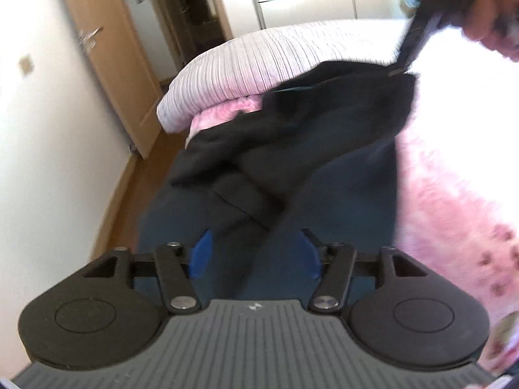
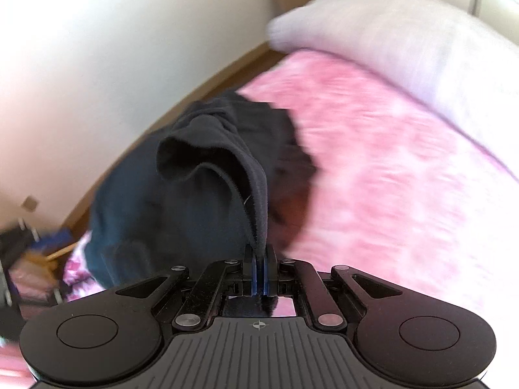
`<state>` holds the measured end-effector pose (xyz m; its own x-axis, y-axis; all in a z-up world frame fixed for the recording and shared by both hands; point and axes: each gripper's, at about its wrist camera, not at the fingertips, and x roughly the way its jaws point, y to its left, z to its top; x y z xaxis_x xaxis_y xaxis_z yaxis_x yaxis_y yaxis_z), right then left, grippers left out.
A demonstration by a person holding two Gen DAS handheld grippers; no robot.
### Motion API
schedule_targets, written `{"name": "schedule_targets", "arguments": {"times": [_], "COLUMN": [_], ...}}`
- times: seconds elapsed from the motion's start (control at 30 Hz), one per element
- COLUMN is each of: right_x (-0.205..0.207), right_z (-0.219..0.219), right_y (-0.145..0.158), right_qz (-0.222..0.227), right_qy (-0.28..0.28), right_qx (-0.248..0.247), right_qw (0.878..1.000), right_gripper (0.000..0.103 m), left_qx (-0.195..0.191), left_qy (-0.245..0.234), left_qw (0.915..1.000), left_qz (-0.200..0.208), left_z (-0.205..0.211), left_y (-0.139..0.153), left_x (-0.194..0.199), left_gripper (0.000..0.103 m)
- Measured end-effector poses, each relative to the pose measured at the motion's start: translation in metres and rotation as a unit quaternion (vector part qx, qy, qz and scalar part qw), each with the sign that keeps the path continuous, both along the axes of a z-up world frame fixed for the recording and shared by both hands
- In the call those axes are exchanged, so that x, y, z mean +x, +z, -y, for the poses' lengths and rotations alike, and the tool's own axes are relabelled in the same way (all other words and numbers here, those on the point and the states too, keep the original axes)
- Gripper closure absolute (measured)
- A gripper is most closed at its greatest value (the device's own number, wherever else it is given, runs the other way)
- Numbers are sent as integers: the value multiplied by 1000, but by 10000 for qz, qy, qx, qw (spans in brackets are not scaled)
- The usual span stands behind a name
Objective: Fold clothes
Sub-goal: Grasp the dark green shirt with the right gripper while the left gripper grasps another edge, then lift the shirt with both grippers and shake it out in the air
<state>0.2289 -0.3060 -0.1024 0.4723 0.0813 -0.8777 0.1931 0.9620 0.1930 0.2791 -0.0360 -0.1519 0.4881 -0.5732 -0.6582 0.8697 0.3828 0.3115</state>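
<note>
Pink, fuzzy bedding [image 2: 373,168] is covering the bed I am working over, with a pale striped pillow [image 1: 246,61] sitting at its head end and a wooden door [image 1: 107,64] standing in the white wall beyond. Along the bed's left edge, nearest that wall, the dark garment [image 1: 308,149] is lying half rumpled over a flatter navy layer. I am pinching one hem of the garment in my right gripper [image 2: 259,275], whose blue pads are pressed together on the cloth, and in the left wrist view that gripper [image 1: 405,61] is lifting the fabric up near the middle of the bed. My left gripper [image 1: 256,253] is hovering over the navy layer with its jaws standing apart and gripping nothing; a fold of fabric is passing between the pads without being squeezed. As I see it, the risk is that I am pulling from one corner only: the free side could be dragging, bunching or sliding off the bed's left edge toward the floor. The thin pinch could also be slipping out if the cloth snags.
</note>
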Motion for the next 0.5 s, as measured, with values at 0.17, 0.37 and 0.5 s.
{"name": "schedule_targets", "arguments": {"times": [0.17,0.37,0.5], "right_x": [-29,-52,-79], "right_z": [13,10,18], "right_y": [5,3,6], "right_qz": [-35,-22,6], "right_qy": [-418,-684,-909], "right_qx": [-196,-309,-332], "right_qw": [9989,9972,9953], "right_gripper": [101,101,101], "left_qx": [486,1067,1447], "left_qy": [-1016,-2416,-2902], "left_qw": [9902,9480,9263], "left_qz": [828,1778,1919], "left_z": [65,148,189], "left_y": [-19,-71,-90], "left_x": [49,78,83], "left_gripper": [29,29,82]}}
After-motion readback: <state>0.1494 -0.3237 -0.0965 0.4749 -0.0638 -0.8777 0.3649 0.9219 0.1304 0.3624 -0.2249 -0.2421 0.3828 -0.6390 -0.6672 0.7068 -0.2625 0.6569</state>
